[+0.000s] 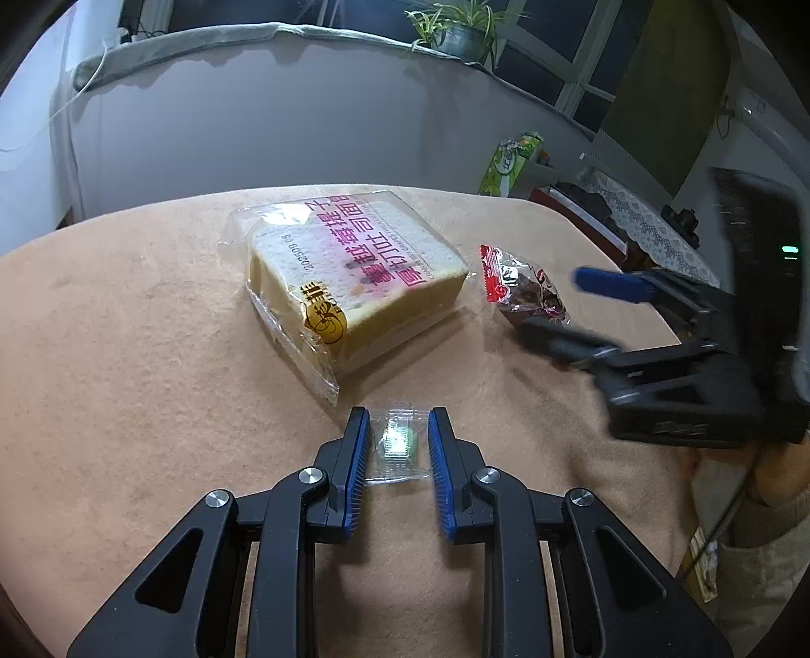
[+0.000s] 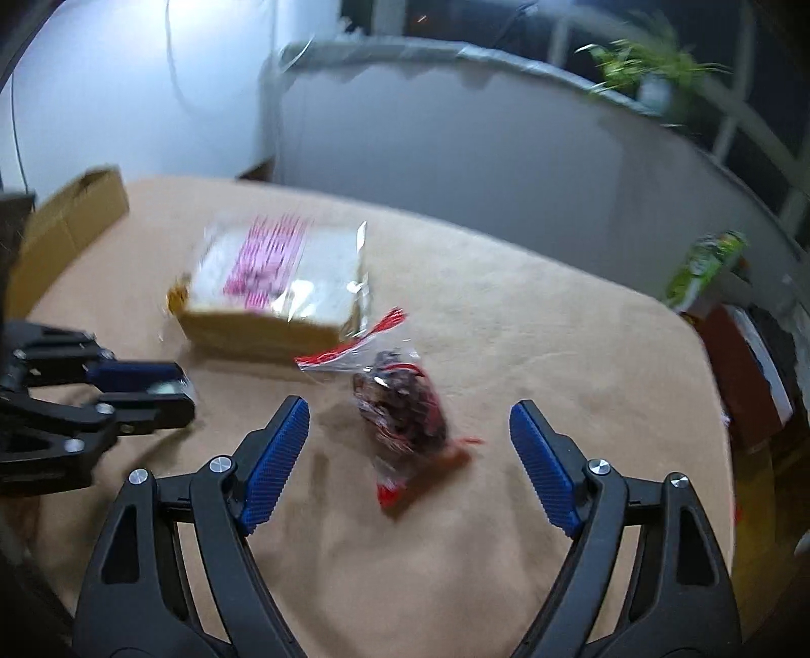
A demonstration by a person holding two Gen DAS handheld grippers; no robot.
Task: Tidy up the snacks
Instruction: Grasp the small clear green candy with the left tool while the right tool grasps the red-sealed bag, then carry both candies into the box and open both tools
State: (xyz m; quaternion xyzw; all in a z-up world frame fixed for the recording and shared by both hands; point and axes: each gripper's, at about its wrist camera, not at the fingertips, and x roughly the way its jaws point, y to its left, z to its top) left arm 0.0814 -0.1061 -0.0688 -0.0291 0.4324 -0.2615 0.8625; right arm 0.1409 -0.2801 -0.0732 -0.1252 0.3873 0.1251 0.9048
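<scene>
A small clear candy packet [image 1: 397,443] with a green-white sweet sits between the blue pads of my left gripper [image 1: 399,421], which is shut on it just above the tan cloth. A wrapped bread slice [image 1: 354,276] with pink print lies ahead, and also shows in the right wrist view [image 2: 276,283]. A red-edged packet of dark snacks [image 2: 400,405] lies on the cloth between the wide-open fingers of my right gripper [image 2: 410,415]. That packet [image 1: 521,288] and the right gripper [image 1: 557,309] appear at the right of the left wrist view.
A tan cloth covers the table [image 1: 126,354]. A cardboard box [image 2: 66,228] stands at the table's far left corner. A green packet [image 1: 509,164] and a cluttered side table [image 1: 633,217] stand beyond the right edge. A potted plant [image 1: 455,30] sits on the sill.
</scene>
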